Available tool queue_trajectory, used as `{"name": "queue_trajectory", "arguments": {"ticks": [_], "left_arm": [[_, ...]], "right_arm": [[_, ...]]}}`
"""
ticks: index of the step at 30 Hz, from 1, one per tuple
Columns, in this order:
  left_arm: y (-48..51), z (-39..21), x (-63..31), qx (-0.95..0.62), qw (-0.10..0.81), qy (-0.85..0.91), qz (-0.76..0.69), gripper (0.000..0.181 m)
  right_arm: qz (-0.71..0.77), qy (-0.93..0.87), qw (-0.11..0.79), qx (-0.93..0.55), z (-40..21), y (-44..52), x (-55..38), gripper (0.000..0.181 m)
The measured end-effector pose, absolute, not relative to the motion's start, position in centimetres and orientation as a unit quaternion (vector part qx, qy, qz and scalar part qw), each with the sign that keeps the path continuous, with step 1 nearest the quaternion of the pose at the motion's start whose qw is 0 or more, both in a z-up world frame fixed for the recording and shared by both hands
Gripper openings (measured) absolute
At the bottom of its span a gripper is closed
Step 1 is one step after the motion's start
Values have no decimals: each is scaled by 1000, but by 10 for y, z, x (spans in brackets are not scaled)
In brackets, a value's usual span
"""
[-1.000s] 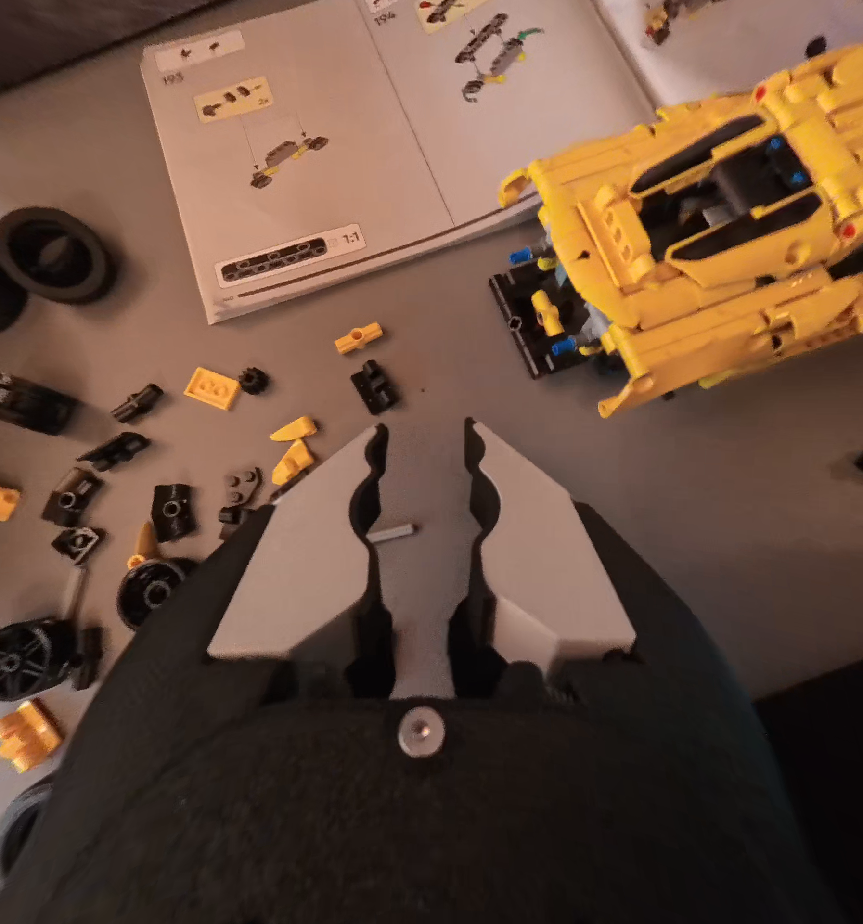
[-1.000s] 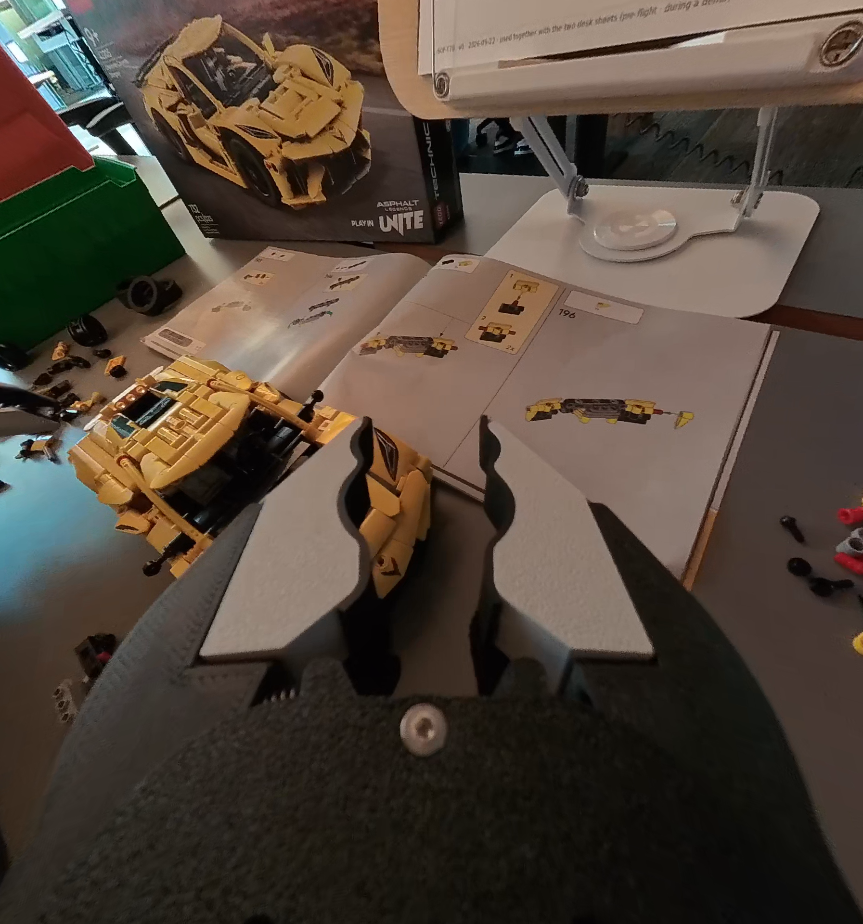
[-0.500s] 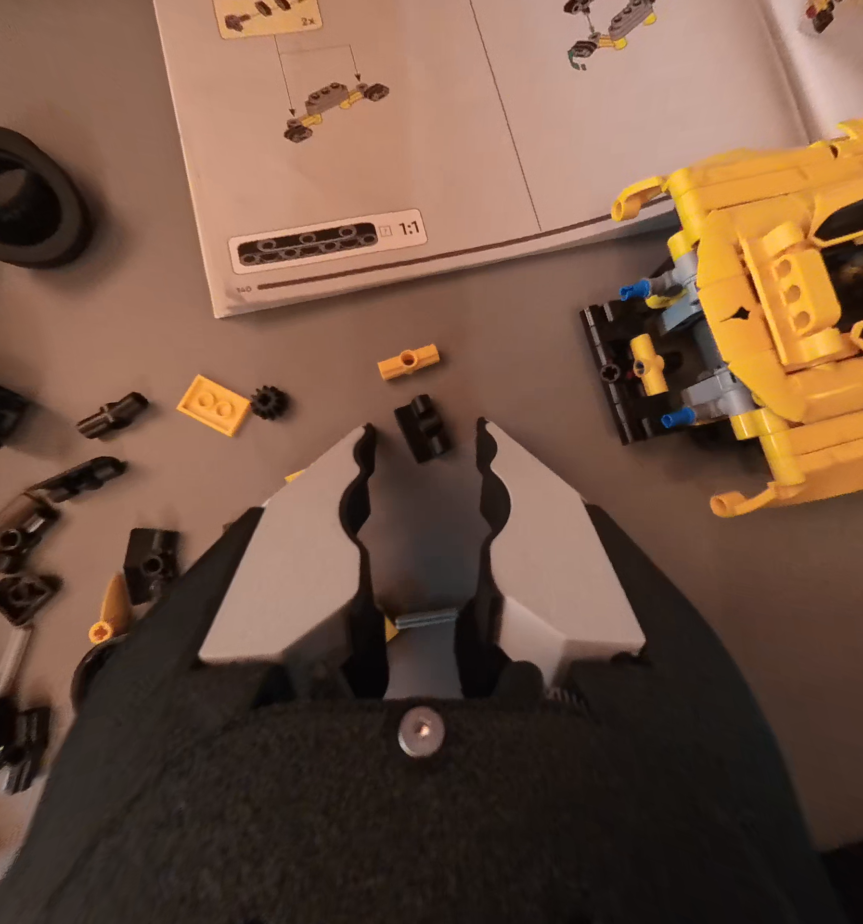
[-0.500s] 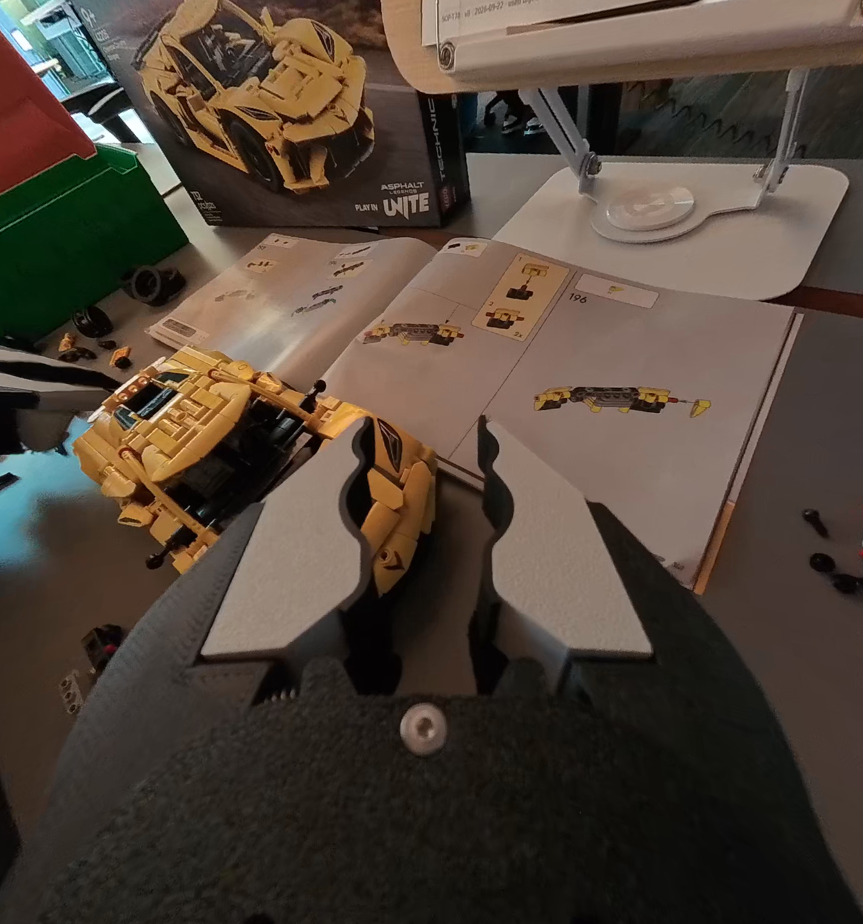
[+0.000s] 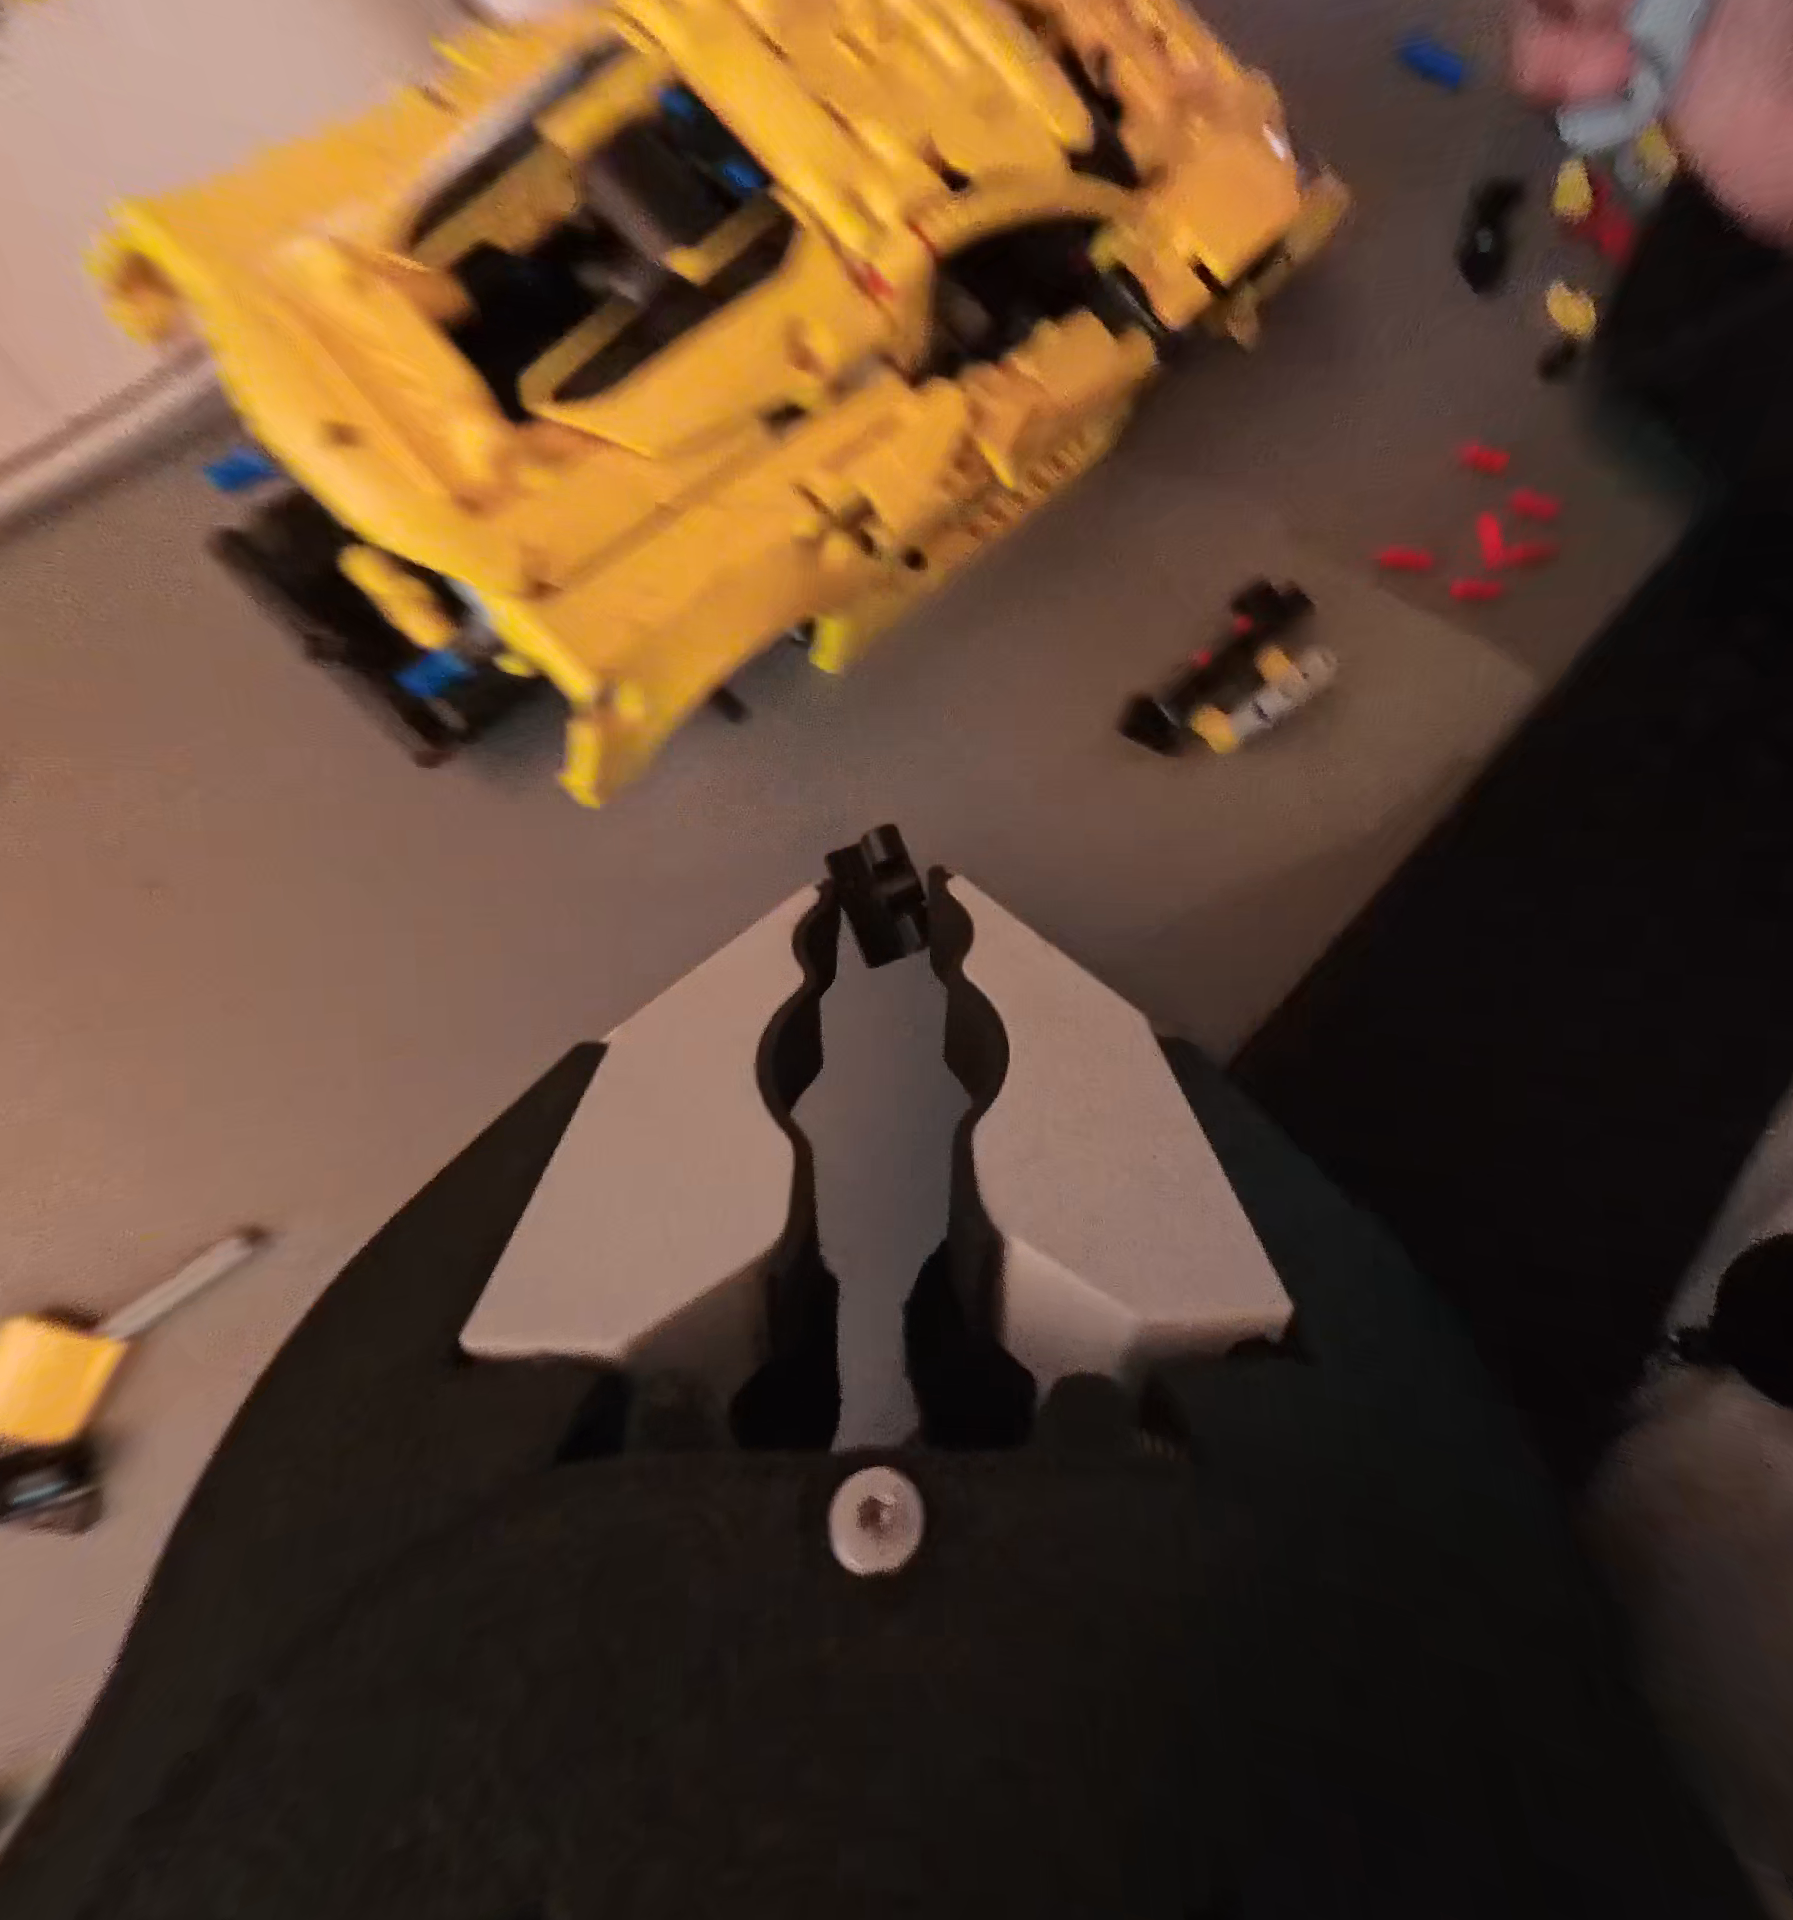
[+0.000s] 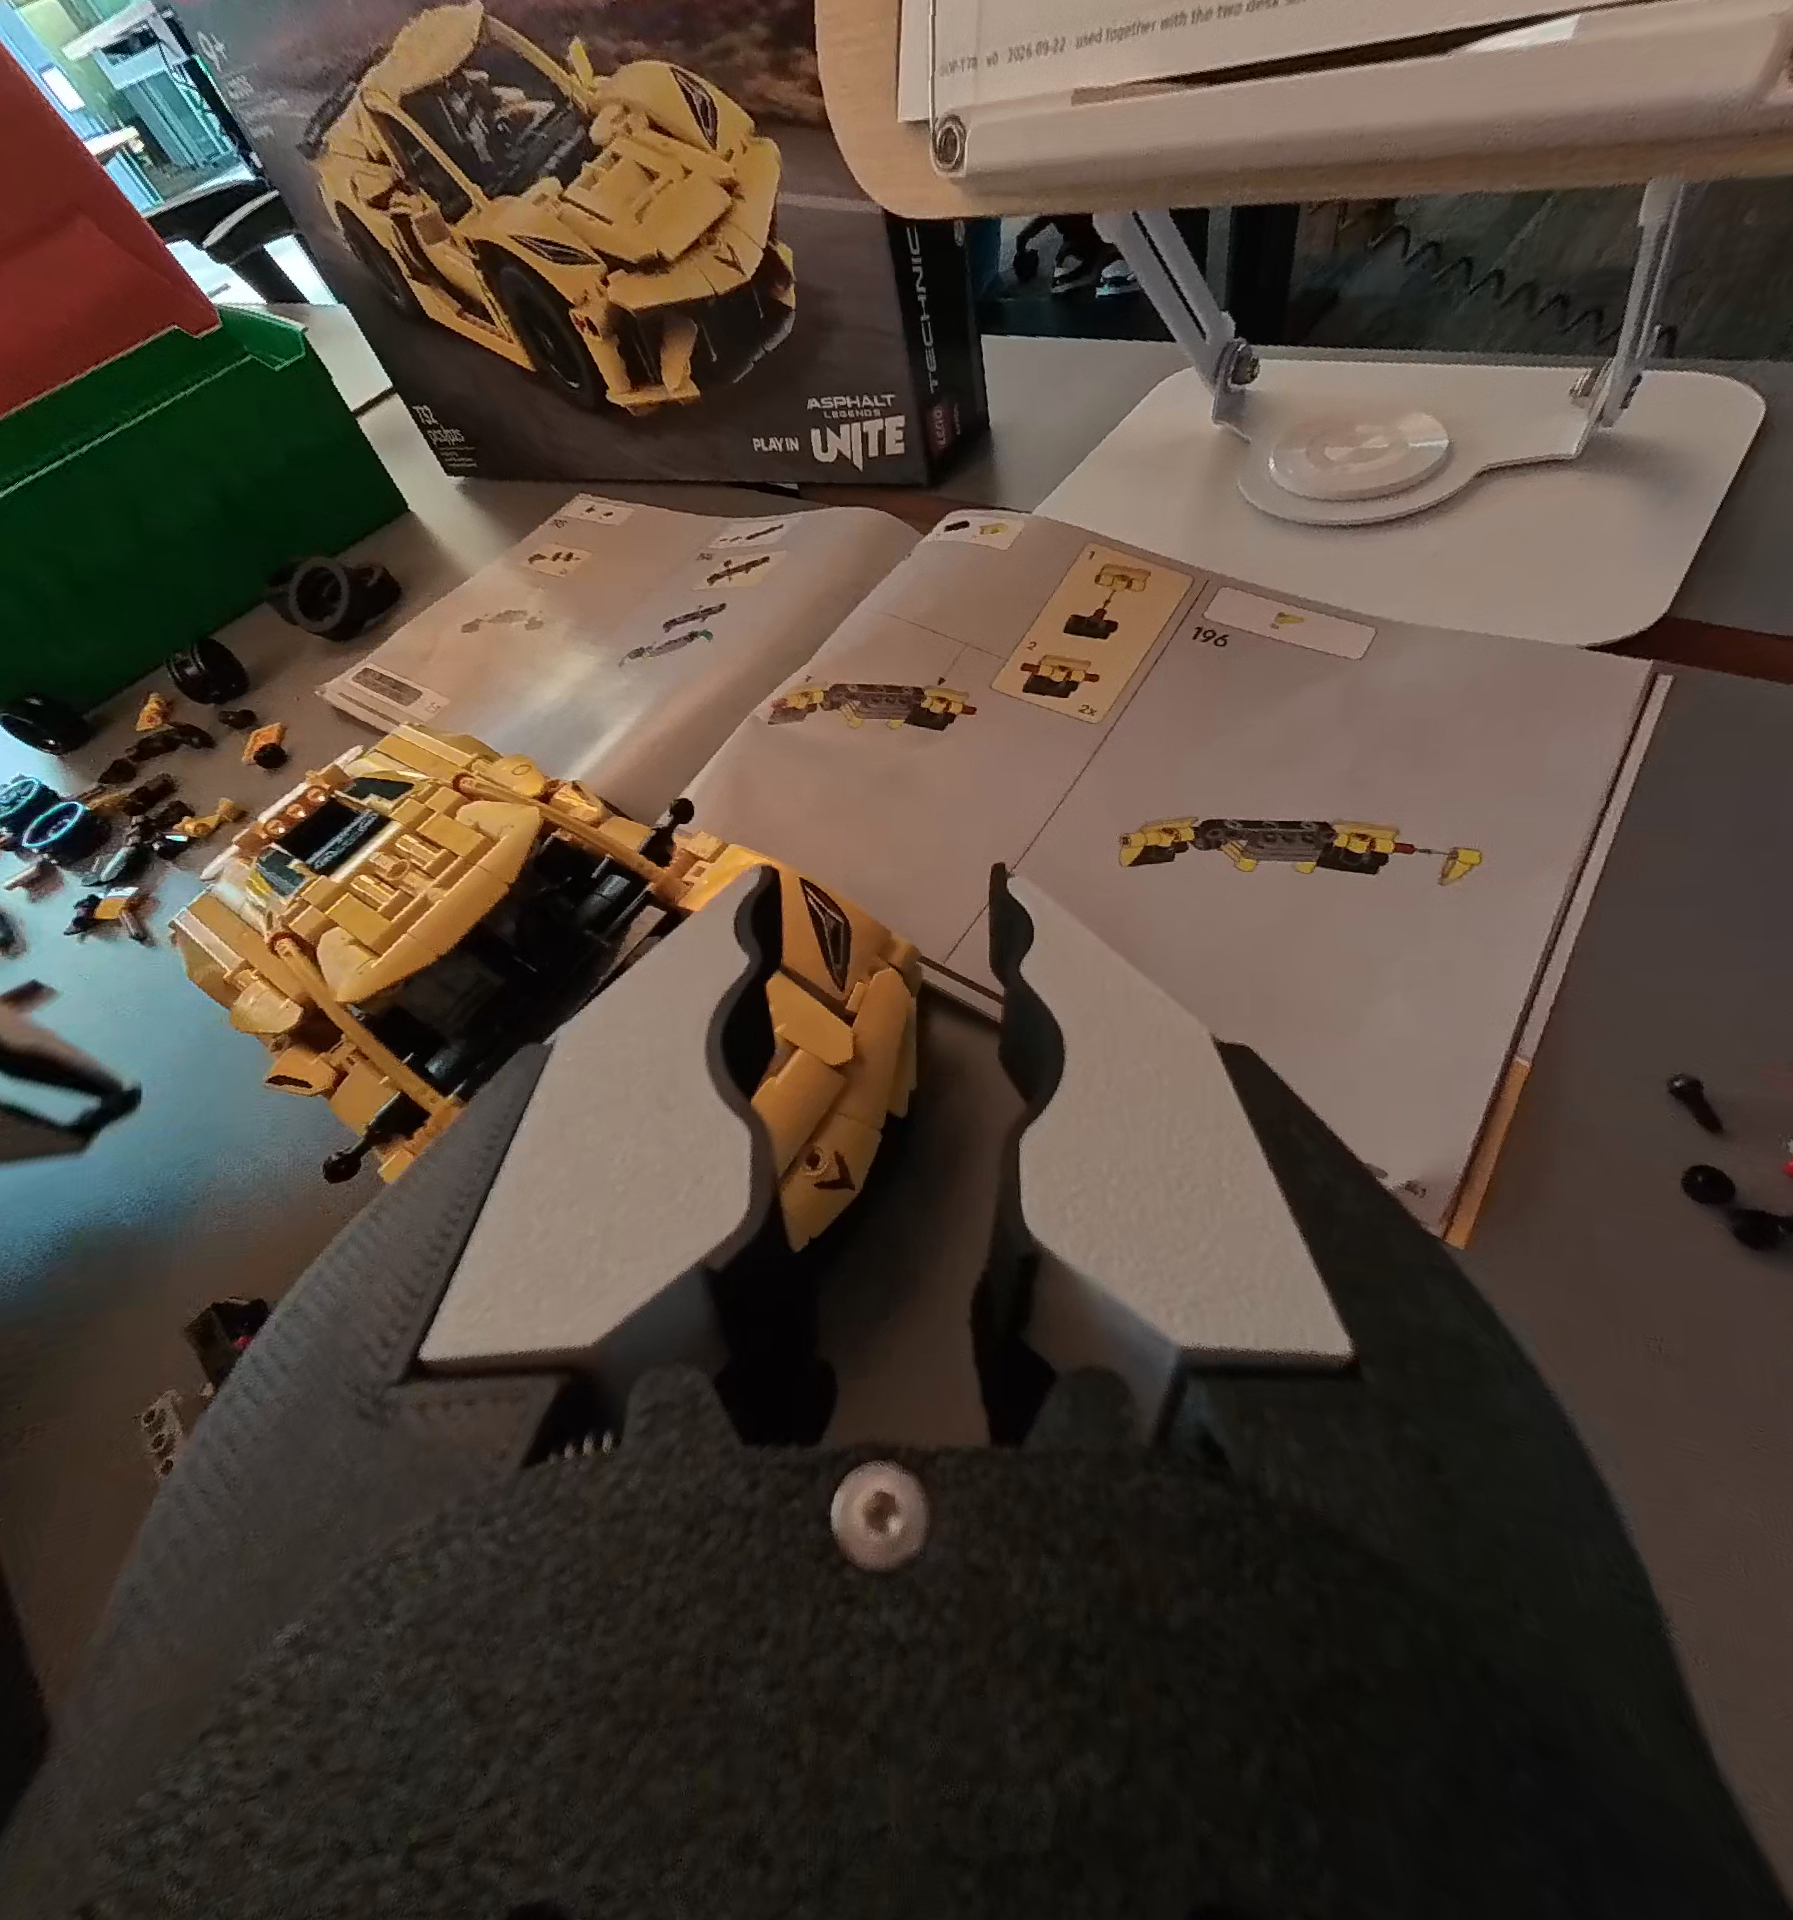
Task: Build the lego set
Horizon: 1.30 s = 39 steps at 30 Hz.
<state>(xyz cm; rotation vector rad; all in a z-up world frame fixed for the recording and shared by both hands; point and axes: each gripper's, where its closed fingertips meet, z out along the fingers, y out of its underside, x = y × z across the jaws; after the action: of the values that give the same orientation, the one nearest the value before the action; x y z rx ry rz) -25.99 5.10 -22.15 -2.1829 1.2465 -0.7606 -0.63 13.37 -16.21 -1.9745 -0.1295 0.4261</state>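
Grey table (image 6: 1650,1455) surface carried the whole build: the yellow car (image 6: 518,935) sat near the middle, with the open manual (image 6: 1235,790) behind it and the set box (image 6: 611,260) upright toward the far edge beside a white stand (image 6: 1391,488). Loose parts (image 6: 133,821) lay scattered toward the left edge, and red pins (image 5: 1484,540) lay near the right edge.

The left gripper (image 5: 879,914) was nearly closed, its tips pinching a small black connector (image 5: 876,894), held above bare table just short of the car (image 5: 705,343). A short black-and-yellow subassembly (image 5: 1230,675) lay apart from the car, toward the near right. The left wrist view was motion-blurred, so finer detail of the car could not be read.

The right gripper (image 6: 876,1039) stood open and empty, hovering over the car's near end.

Judged step: part retrieval was complete, and transfer to the assembly point was in hand. The next move probably called for orienting the connector to match the manual, then seating it on the subassembly or the car while the right gripper steadied the receiving piece. The tip-only hold appeared shallow, so the connector might have twisted under pressing force.
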Motion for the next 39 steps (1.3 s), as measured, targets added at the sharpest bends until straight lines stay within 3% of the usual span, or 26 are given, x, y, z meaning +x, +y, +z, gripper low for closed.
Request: {"name": "queue_trajectory", "arguments": {"ticks": [13, 15, 18, 22, 27, 33, 39], "left_arm": [[24, -241, -230, -774, 238, 533, -247, 19], [33, -233, -236, -781, 266, 505, -254, 37], [60, -205, -265, -783, 353, 442, -258, 39], [113, -186, -350, -805, 446, 360, -156, 39], [146, -208, -422, -854, 403, 318, -84, 39], [160, -233, -422, -879, 337, 312, -128, 41], [185, -230, -431, -880, 343, 306, -118, 41]], "right_arm": [[173, -59, 531, -827, -161, 133, -8, 38], [172, -58, 530, -829, -163, 133, -7, 37], [176, -57, 527, -829, -164, 133, -7, 38], [173, -59, 526, -830, -165, 133, -8, 37], [173, -60, 525, -831, -165, 133, -9, 37], [172, -58, 522, -834, -168, 133, -7, 37], [169, -59, 519, -836, -171, 134, -6, 37]]}}
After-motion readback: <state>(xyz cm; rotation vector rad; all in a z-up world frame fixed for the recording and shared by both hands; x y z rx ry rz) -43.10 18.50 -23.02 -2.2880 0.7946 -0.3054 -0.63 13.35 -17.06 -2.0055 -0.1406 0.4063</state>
